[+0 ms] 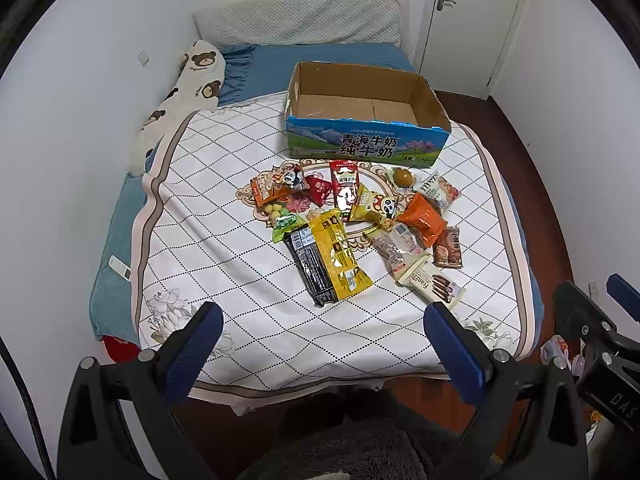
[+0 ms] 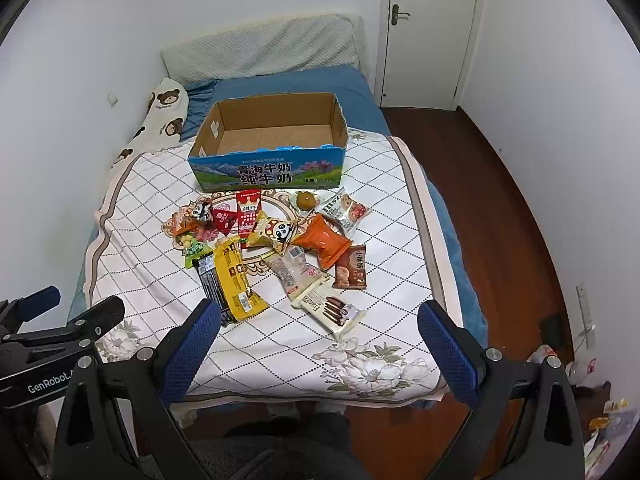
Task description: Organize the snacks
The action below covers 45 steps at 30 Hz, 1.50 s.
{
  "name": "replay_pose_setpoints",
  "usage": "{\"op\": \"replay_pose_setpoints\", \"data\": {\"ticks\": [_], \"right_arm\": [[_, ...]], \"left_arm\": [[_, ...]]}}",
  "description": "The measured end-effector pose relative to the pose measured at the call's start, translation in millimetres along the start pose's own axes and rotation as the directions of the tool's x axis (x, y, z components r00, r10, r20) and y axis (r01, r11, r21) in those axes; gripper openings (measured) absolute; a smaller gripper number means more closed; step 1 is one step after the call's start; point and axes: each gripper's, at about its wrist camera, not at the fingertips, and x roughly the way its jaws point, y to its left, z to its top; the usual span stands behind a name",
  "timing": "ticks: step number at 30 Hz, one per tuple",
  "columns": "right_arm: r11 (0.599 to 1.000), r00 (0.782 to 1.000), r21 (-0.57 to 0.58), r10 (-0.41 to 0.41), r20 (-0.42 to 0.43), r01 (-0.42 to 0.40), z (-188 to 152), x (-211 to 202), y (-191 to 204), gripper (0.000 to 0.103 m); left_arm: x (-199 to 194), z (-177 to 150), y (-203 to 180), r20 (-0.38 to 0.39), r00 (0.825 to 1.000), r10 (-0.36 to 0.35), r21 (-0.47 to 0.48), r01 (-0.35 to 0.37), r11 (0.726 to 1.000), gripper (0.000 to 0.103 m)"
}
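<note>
Both fingers of the left gripper [image 1: 322, 350] stand wide apart with nothing between them, and the right gripper [image 2: 318, 346] is likewise spread and empty; both hang at the foot of the bed, well short of the snack pile [image 1: 352, 224]. That pile lies loose near the middle of the quilted cover [image 1: 224, 208], with the packets overlapping: a yellow packet [image 1: 340, 256] rests partly on a black packet [image 1: 310, 268], an orange packet [image 1: 422, 218] leans against a clear-wrapped bun [image 1: 394, 246], and a white wafer pack [image 1: 434, 282] sits nearest the grippers. The wrappers look thin, glossy and flat, so they will likely handle as slippery, low-profile items. An open cardboard milk box [image 1: 366, 146] stands just behind the pile with its floor bare, and is the probable destination. Risk assessment: a pinch on an overlapped packet may lift or drag its neighbour; a descent too deep may gather the soft cover into the jaws; a shallow edge grip on glossy film may slip during transfer. The small round wrapped item [image 1: 402, 178] close to the box front could roll if nudged. Behind the box lie a blue sheet [image 1: 320, 60] and a bear-print pillow [image 1: 192, 84].
</note>
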Motion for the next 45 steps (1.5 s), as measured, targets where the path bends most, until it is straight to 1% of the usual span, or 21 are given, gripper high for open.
{"op": "replay_pose_setpoints", "data": {"ticks": [10,13,26,31,45], "right_arm": [[1.000,1.000,0.007,0.000,0.004,0.000,1,-1,3,0.101],[1.000,1.000,0.006,-0.001,0.001,0.001,1,-1,2,0.101],[1.000,1.000,0.010,0.004,-0.004,-0.004,1,-2,1,0.101],[1.000,1.000,0.010,0.004,-0.003,-0.004,0,-2,1,0.101],[1.000,1.000,0.011,0.003,-0.004,-0.003,1,-2,1,0.101]], "left_arm": [[0,0,-3,0.008,1.000,0.001,0.004,-0.001,1.000,0.103],[0,2,5,0.002,1.000,-0.004,0.001,0.004,1.000,0.103],[0,7,12,0.003,1.000,-0.008,0.007,0.008,1.000,0.103],[-5,2,3,0.003,1.000,-0.004,0.007,0.004,1.000,0.103],[-6,0,2,0.004,1.000,-0.008,0.006,0.008,1.000,0.103]]}}
